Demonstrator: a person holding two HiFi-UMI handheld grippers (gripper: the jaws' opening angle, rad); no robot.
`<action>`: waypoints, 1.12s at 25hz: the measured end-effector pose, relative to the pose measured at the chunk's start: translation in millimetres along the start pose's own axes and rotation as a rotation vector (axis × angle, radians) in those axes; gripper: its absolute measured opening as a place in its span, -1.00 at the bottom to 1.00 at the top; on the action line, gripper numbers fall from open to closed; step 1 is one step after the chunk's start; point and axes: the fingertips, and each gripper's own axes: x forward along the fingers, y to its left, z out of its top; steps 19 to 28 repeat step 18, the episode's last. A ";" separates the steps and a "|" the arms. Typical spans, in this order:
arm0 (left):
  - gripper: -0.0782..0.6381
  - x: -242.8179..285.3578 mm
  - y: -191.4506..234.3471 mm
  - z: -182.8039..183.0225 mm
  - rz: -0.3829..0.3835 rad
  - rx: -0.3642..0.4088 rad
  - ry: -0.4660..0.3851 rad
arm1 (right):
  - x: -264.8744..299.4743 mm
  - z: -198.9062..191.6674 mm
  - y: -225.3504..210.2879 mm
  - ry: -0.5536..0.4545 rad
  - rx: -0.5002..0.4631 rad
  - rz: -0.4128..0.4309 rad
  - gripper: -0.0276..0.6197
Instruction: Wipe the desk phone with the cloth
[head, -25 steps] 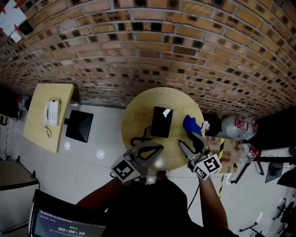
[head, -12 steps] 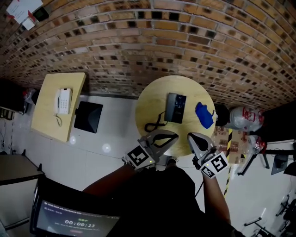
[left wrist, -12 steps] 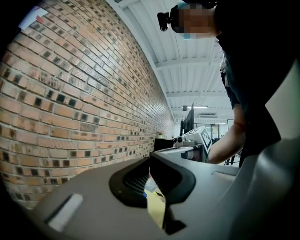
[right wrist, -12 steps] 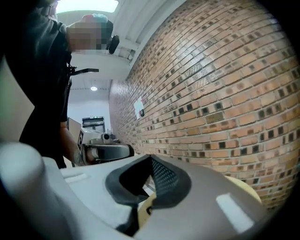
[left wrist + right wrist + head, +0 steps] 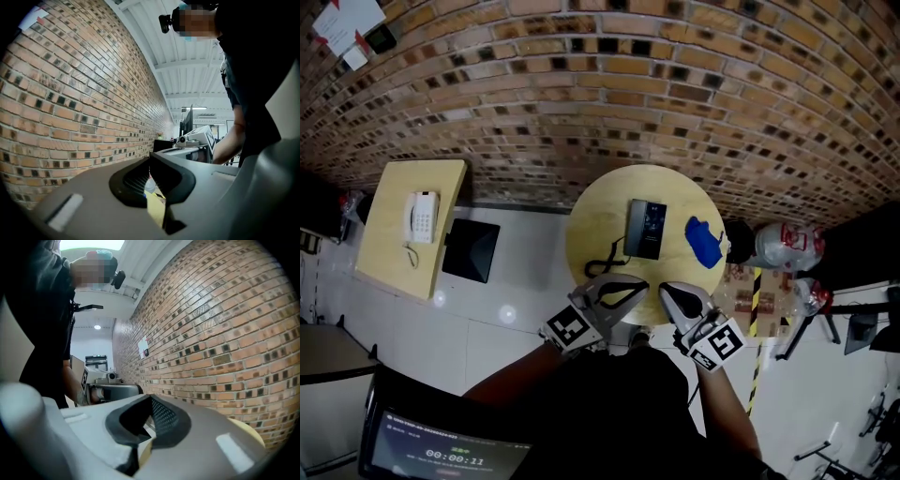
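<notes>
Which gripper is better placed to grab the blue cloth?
Right. The blue cloth lies right of the desk phone, nearer the right gripper; the left gripper would likely cross over the phone.

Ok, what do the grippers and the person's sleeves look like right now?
Both the left gripper and right gripper have grey moulded shells tapering to two jaws lined with black ribbed pads. Each carries a white cube printed with black square markers. The person wears a black top; the forearms are uncovered.
</notes>
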 end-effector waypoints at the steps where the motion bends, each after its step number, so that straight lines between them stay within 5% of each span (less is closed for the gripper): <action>1: -0.80 0.1 -0.3 0.2 0.001 -0.001 0.000 | 0.1 1.8 1.1 -0.003 -0.003 0.005 -0.91; 28: -0.80 3.1 -2.6 1.3 0.020 0.016 0.011 | 1.7 12.8 -0.9 -0.006 -0.026 0.030 -0.92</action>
